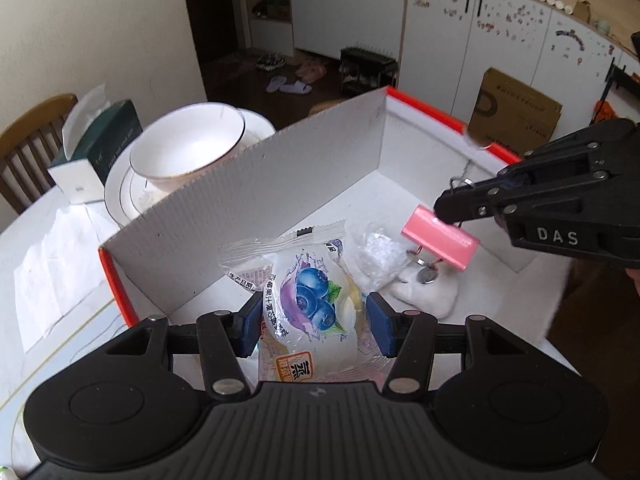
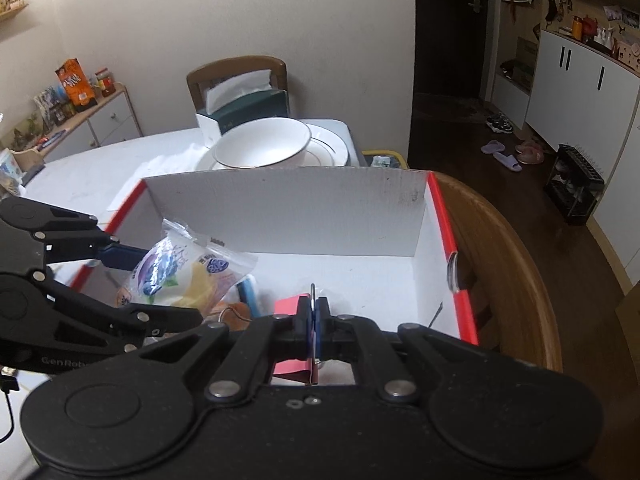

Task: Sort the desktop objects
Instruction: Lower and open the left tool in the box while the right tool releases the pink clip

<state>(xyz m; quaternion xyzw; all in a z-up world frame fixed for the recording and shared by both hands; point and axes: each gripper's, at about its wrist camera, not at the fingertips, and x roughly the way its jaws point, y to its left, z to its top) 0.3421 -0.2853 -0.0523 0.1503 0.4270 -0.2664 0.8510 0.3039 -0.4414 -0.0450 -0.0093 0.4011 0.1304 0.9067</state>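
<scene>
My left gripper (image 1: 314,320) is shut on a blueberry snack packet (image 1: 308,300), its blue pads pressing both sides, low inside a white cardboard box with a red rim (image 1: 280,168). To the right, my right gripper (image 1: 444,210) is shut on the wire handle of a pink binder clip (image 1: 440,236), which hangs over the box floor. In the right wrist view the right gripper (image 2: 314,320) pinches that handle, and the pink binder clip (image 2: 286,304) shows behind the pads. There the left gripper (image 2: 160,284) holds the snack packet (image 2: 180,276) at the box's (image 2: 300,208) left side.
In the box lie a clear plastic bag (image 1: 380,248), a white cloth (image 1: 424,292) and a round metal disc (image 1: 426,276). Behind the box stand a white bowl on plates (image 1: 188,148) and a tissue box (image 1: 104,140). Papers (image 1: 60,264) lie left. A wooden chair (image 2: 516,264) curves around the right.
</scene>
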